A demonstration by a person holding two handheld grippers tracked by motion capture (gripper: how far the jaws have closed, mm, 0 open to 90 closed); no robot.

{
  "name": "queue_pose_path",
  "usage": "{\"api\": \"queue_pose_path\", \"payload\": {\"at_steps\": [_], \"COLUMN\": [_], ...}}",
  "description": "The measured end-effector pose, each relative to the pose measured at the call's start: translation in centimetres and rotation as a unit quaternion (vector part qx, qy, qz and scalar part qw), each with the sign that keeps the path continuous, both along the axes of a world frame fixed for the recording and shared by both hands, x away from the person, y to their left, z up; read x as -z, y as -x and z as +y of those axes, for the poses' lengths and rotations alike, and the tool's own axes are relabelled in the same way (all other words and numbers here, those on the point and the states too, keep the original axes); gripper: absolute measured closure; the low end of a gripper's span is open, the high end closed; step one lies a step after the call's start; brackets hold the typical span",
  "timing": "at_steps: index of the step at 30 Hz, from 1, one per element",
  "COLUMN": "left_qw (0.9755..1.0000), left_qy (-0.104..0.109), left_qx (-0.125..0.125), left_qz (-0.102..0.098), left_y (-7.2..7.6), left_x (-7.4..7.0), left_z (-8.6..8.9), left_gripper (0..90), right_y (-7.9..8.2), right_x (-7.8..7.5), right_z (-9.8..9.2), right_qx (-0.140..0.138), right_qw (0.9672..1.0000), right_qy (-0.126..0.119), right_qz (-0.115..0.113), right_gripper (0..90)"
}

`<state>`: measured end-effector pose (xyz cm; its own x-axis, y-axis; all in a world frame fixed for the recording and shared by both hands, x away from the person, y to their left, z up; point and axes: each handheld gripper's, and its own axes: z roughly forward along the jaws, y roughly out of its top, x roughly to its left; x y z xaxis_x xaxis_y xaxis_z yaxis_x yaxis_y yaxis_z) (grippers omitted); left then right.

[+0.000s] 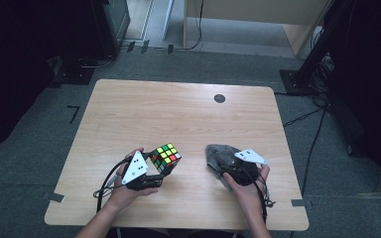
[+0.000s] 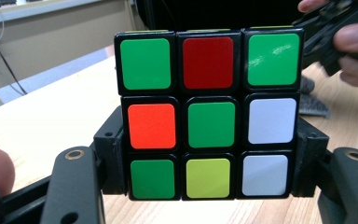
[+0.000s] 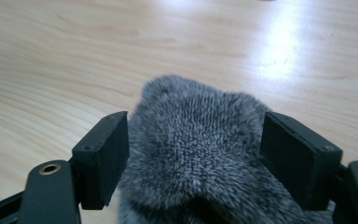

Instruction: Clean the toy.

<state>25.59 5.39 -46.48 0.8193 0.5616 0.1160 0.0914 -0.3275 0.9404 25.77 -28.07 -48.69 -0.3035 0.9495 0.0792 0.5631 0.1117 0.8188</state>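
A scrambled Rubik's cube (image 1: 166, 157) is held a little above the wooden table (image 1: 178, 114) at the near left, with my left gripper (image 1: 160, 166) shut on it. In the left gripper view the cube (image 2: 209, 116) shows a mostly green face, and the black pads clamp its lower sides. A grey fuzzy knitted cloth (image 1: 219, 153) lies on the table at the near right. My right gripper (image 1: 229, 166) is lowered over its near end. In the right gripper view the cloth (image 3: 196, 140) bulges up between the two pads of the right gripper (image 3: 193, 154), which stands open around it.
A small black round disc (image 1: 220, 98) sits in the table near its far edge. Dark stands and cables lie on the carpet around the table. In the left gripper view the person's other hand (image 2: 354, 42) appears at the upper right, above the cloth (image 2: 314, 105).
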Motion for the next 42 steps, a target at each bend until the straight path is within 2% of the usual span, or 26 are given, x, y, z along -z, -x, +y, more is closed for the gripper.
{"api": "queue_pose_path", "payload": {"at_steps": [2, 4, 6, 9, 12, 13, 15, 17, 18, 20, 21, 22, 23, 26, 28, 30, 31, 32, 35, 36, 37, 38, 39, 40, 41, 42], "left_qw": [1.0, 0.9999, 0.9997, 0.9996, 0.9995, 0.9995, 0.9997, 0.9997, 0.9997, 0.9995, 0.9993, 0.9991, 0.9989, 0.9983, 0.998, 0.998, 0.9981, 0.9979, 0.9982, 0.9982, 0.9982, 0.9981, 0.998, 0.9978, 0.9976, 0.9974], "left_qy": [-0.005, 0.0, 0.007, 0.012, 0.011, 0.01, 0.005, -0.001, -0.006, -0.014, -0.019, -0.027, -0.032, -0.042, -0.041, -0.038, -0.039, -0.042, -0.025, -0.024, -0.024, -0.03, -0.033, -0.038, -0.041, -0.039], "left_qx": [0.004, 0.01, 0.019, 0.018, 0.014, 0.014, 0.012, 0.013, 0.014, 0.02, 0.023, 0.028, 0.031, 0.041, 0.048, 0.05, 0.048, 0.048, 0.054, 0.054, 0.054, 0.054, 0.054, 0.053, 0.056, 0.061], "left_qz": [0.001, 0.006, 0.013, 0.02, 0.025, 0.026, 0.021, 0.02, 0.02, 0.022, 0.021, 0.017, 0.014, 0.004, 0.0, -0.004, -0.005, -0.009, -0.002, -0.002, -0.001, 0.0, -0.002, -0.004, -0.006, -0.008], "left_y": [0.2, 0.3, 0.2, 0.0, -0.1, -0.1, 0.0, 0.0, 0.0, 0.1, 0.2, 0.4, 0.6, 1.2, 1.4, 1.6, 1.6, 1.6, 1.6, 1.5, 1.4, 1.4, 1.4, 1.5, 1.5, 1.6], "left_x": [0.0, 0.0, -0.1, -0.2, -0.1, -0.1, -0.1, 0.0, 0.1, 0.4, 0.5, 0.6, 0.6, 0.6, 0.3, -0.1, -0.2, -0.3, -0.6, -0.6, -0.6, -0.5, -0.4, -0.3, -0.3, -0.3], "left_z": [-0.3, -0.4, -0.3, -0.1, 0.1, 0.1, 0.1, -0.1, -0.2, -0.6, -0.7, -1.1, -1.3, -2.0, -2.2, -2.1, -2.1, -2.0, -1.7, -1.6, -1.7, -1.8, -1.8, -1.9, -1.9, -2.0], "left_gripper": [33.4, 33.4, 33.4, 33.4, 33.4, 33.4, 33.5, 33.5, 33.5, 33.5, 33.5, 33.5, 33.5, 33.5, 33.5, 33.5, 33.7, 33.7, 33.8, 33.7, 33.8, 33.8, 33.8, 33.8, 33.8, 33.8], "right_y": [-0.6, -1.0, -1.1, -1.0, -0.7, -0.5, 0.0, 0.6, 1.0, 1.8, 2.5, 2.8, 3.5, 4.6, 5.2, 5.3, 5.2, 5.1, 4.3, 4.2, 4.2, 4.4, 4.7, 4.8, 5.1, 5.3], "right_x": [1.4, 2.5, 3.1, 3.0, 2.7, 2.5, 1.7, 0.3, -0.6, -2.6, -3.7, -4.4, -5.3, -6.7, -7.1, -6.7, -6.4, -6.2, -5.6, -5.5, -5.5, -5.8, -6.2, -6.4, -6.8, -7.0], "right_z": [0.4, 0.5, 0.6, 0.4, 0.0, 0.0, 0.2, 0.9, 1.3, 2.2, 2.8, 3.2, 3.9, 5.8, 7.2, 8.1, 8.2, 8.1, 6.9, 6.6, 6.4, 6.5, 6.9, 7.1, 7.5, 8.0], "right_qx": [0.015, 0.021, 0.026, 0.021, 0.015, 0.012, -0.005, -0.026, -0.039, -0.064, -0.081, -0.092, -0.112, -0.162, -0.194, -0.211, -0.21, -0.204, -0.168, -0.166, -0.173, -0.187, -0.208, -0.217, -0.233, -0.244], "right_qw": [0.9997, 0.9992, 0.9985, 0.9987, 0.9991, 0.9992, 0.9988, 0.9977, 0.9963, 0.9913, 0.987, 0.9844, 0.98, 0.9701, 0.965, 0.9637, 0.965, 0.9659, 0.9752, 0.9752, 0.9728, 0.9688, 0.9633, 0.9609, 0.9563, 0.9535], "right_qy": [0.015, 0.018, 0.029, 0.027, 0.005, -0.01, -0.046, -0.063, -0.073, -0.099, -0.116, -0.124, -0.135, -0.146, -0.143, -0.135, -0.127, -0.128, -0.124, -0.128, -0.137, -0.145, -0.152, -0.154, -0.157, -0.155], "right_qz": [0.01, 0.028, 0.038, 0.038, 0.039, 0.037, 0.018, -0.01, -0.026, -0.058, -0.075, -0.084, -0.094, -0.107, -0.102, -0.094, -0.093, -0.093, -0.074, -0.071, -0.07, -0.073, -0.075, -0.077, -0.08, -0.084], "right_gripper": [24.5, 29.0, 38.9, 57.6, 68.7, 71.2, 74.0, 74.8, 74.9, 74.8, 74.7, 74.6, 74.6, 74.4, 74.2, 74.1, 74.1, 74.2, 74.5, 74.6, 74.6, 74.5, 74.4, 74.4, 74.3, 74.3]}}
